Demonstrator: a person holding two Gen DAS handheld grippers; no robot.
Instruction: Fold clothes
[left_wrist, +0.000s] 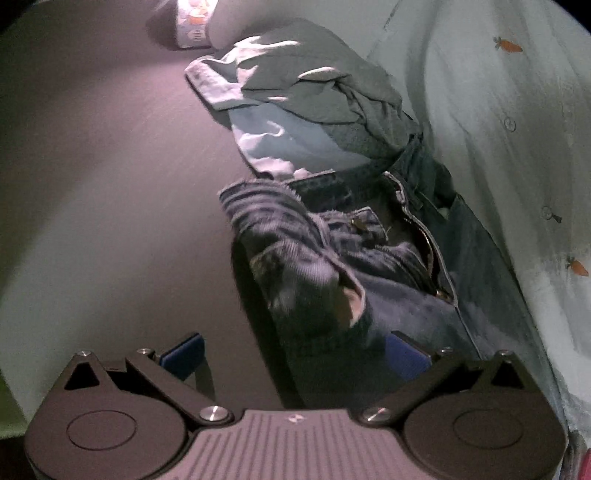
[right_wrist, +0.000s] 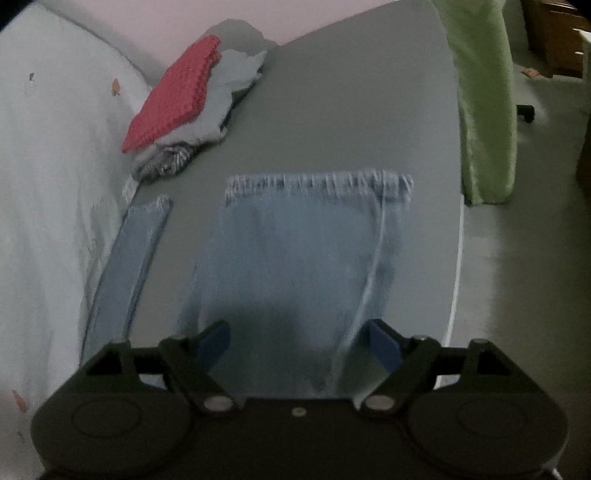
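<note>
Both grippers are angled down toward the grey worktop, each one seen from its own wrist camera.

Left gripper: fingers spread wide, nothing between the blue pads. It sits over the waist end of a pair of dark jeans, fly unzipped, with a dark ribbed knit bunched on top. Can't tell if the right-hand pad is brushing the denim or just above it. Further back there's a crumpled pile: a grey-green garment over a pale blue one. A person in a white button-up shirt with little carrot prints is right beside it all.

Right gripper: fingers also wide apart, not clamped on anything. Below them lies a light blue jeans leg, flat, with its frayed hem pointing away; the other leg sits beside it with a gap between. Behind that there's a stack with a red knit on grey pieces. No bins or baskets, just cloth on the worktop. A green cloth hangs at the far edge.
</note>
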